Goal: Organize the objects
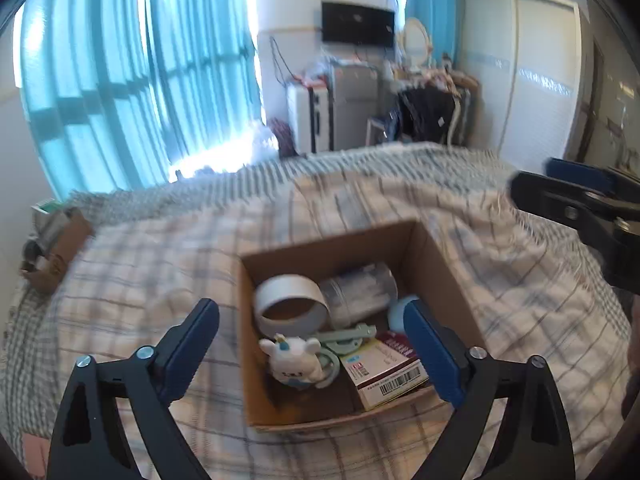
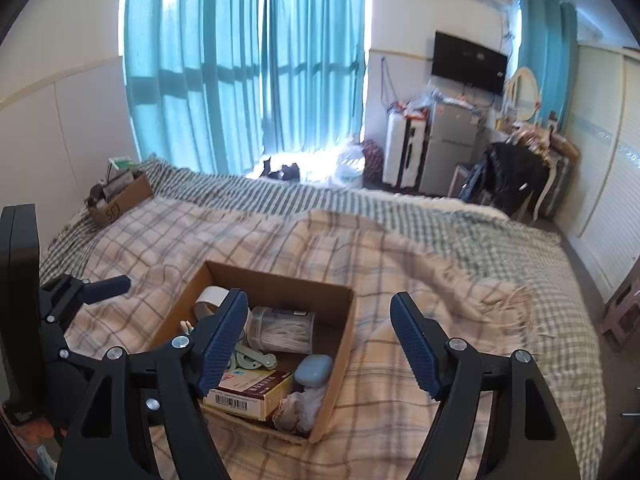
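Note:
An open cardboard box [image 1: 440, 264] sits on the plaid bedspread and also shows in the right wrist view [image 2: 340, 332]. It holds a white tape roll [image 1: 290, 300], a clear jar of cotton swabs [image 2: 282, 330], a white unicorn toy [image 1: 294, 362], a green plastic clip [image 2: 252, 358], a small carton with a barcode [image 2: 250, 392] and a blue oval case [image 2: 314, 370]. My left gripper [image 1: 312, 346] is open and empty, above the box. My right gripper [image 2: 318, 346] is open and empty, over the box's right side.
A second cardboard box [image 2: 120, 196] with items stands at the bed's far left corner. The plaid bedspread [image 2: 400, 264] is rumpled to the right of the box. Teal curtains, suitcases, a small fridge and a wardrobe lie beyond the bed.

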Available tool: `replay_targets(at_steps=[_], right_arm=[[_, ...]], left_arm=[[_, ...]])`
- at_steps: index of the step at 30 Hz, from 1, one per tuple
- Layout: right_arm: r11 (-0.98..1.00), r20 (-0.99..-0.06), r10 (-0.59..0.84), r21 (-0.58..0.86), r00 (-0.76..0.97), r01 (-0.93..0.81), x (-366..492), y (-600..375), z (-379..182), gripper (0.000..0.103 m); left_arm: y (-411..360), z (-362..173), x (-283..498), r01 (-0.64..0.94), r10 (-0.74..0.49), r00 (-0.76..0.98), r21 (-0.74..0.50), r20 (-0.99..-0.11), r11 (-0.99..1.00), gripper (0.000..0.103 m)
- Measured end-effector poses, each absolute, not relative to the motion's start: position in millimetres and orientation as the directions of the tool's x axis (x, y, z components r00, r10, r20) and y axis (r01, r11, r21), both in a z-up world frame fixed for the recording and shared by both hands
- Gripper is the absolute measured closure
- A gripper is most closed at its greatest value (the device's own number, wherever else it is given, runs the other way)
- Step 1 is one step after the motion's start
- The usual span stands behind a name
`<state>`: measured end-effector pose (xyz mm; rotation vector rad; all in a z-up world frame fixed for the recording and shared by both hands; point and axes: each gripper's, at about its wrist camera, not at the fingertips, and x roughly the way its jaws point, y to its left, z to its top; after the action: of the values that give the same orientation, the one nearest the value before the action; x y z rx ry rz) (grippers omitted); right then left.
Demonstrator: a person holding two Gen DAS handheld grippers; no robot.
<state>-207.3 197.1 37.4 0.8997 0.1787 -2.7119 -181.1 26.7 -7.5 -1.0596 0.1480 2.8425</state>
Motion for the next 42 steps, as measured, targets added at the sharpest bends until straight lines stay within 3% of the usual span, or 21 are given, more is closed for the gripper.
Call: replay_targets(at_steps=[10, 14, 16, 28, 35, 42], right_arm=[[-0.985, -0.464, -0.127, -0.047, -0.876, 0.168, -113.3, 222.7, 126.1, 0.013], [-0.989, -0.398, -0.124, -0.028, -0.909, 0.147, -78.8, 230.3, 141.1, 0.008], [-0.990, -0.371, -0.122, -0.027, -0.921, 0.142, -65.9, 231.8, 139.7, 0.000], [-0.985, -0.311, -0.078, -0.124, -0.947, 0.122, -38.3, 227.4, 82.0, 0.000], [-0.989, -0.269, -0.117, -0.056, -0.956, 0.137, -28.4, 239.5, 57.7, 0.000], [-0.986, -0.319, -0.114, -0.077, -0.941, 0.145, -37.9, 229.0, 33.3, 0.000]], left_arm=[[18.6, 84.1, -106.1, -0.081, 0.027, -0.877, 0.091, -0.480, -0.993, 0.000], [10.1, 101.6, -83.8, -0.048, 0.015, -0.903, 0.065, -0.429, -0.997, 0.000], [5.7, 105.3, -73.1, -0.037, 0.014, -0.914, 0.048, -0.405, -0.998, 0.000], [-3.3, 64.6, -31.3, 0.026, -0.042, -0.943, 0.053, -0.330, -0.998, 0.000], [1.9, 16.2, -30.5, 0.044, -0.067, -0.916, 0.068, -0.395, -0.997, 0.000], [7.6, 18.5, -22.0, 0.020, -0.035, -0.930, 0.044, -0.366, -0.999, 0.000]])
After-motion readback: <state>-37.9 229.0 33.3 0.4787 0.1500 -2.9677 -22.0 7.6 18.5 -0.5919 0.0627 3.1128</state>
